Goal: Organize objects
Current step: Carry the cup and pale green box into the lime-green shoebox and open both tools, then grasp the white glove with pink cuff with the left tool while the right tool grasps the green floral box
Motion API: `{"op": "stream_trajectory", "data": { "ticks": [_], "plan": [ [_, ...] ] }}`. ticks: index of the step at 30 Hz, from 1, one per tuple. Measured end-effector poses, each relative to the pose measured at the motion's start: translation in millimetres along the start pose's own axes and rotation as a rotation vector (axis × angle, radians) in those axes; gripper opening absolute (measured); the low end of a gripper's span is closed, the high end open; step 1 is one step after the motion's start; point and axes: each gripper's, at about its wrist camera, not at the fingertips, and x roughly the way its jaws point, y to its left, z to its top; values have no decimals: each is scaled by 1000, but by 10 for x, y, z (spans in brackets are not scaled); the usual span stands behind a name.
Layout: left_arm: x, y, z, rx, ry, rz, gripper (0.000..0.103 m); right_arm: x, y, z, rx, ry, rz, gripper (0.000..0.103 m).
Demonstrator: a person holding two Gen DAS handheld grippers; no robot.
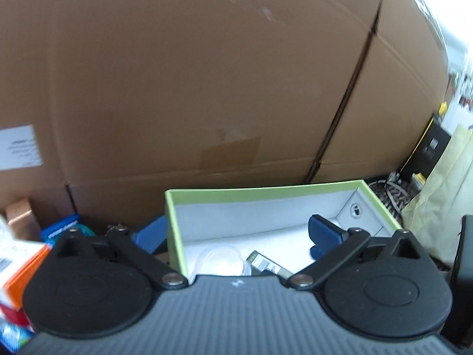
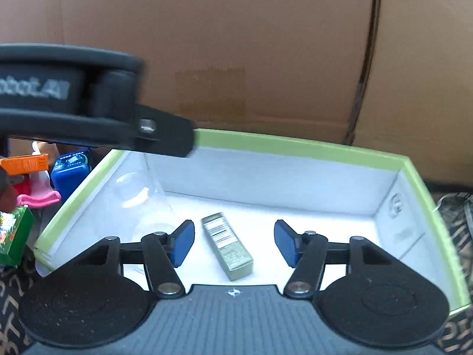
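Hovering spread and empty over the olive carton (image 2: 227, 247) between its fingers, the right gripper (image 2: 233, 244) risks nudging it askew on closing.

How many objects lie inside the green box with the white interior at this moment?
2. A small olive-green carton lies on the green-rimmed box floor between the open right gripper fingers; a clear plastic container sits left of it. Grippers may hide more.

Green-rimmed open box (image 2: 310, 145), white inside, holding small olive carton (image 2: 227, 250) — flat, angled — clear lid (image 1: 218, 259)
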Motion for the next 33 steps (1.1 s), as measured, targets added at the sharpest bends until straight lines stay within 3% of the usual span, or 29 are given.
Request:
{"op": "stream_trajectory", "data": {
  "ticks": [3, 5, 10, 16, 23, 29, 33],
  "plan": [
    [-315, 38, -29, -32, -57, 4, 103, -334, -9, 1, 4, -89, -28, 70],
    [-574, 33, -91, -25, -94, 63, 103, -599, 15, -47, 2, -158, -32, 82],
    [-1149, 121, -423, -23, -132, 166, 103, -1133, 249, -349, -44, -279, -25, 90],
    [-1524, 428, -1052, -121, -108, 216, 103, -1288, 596, -650, -30, -266, 82, 90],
    [-1805, 981, -1416, -238, -71, 304, 103, -1219, 958, -934, -3, -180, 186, 90],
    [-1803, 1420, -1554, -375, -72, 328, 103, -1180, 1185, -1070, -29, -149, 189, 90],
    [-1670, 1636, -1439, -455, -78, 315, 97, -1180, 1241, -1081, -26, -126, 197, 89]
  ]
}}
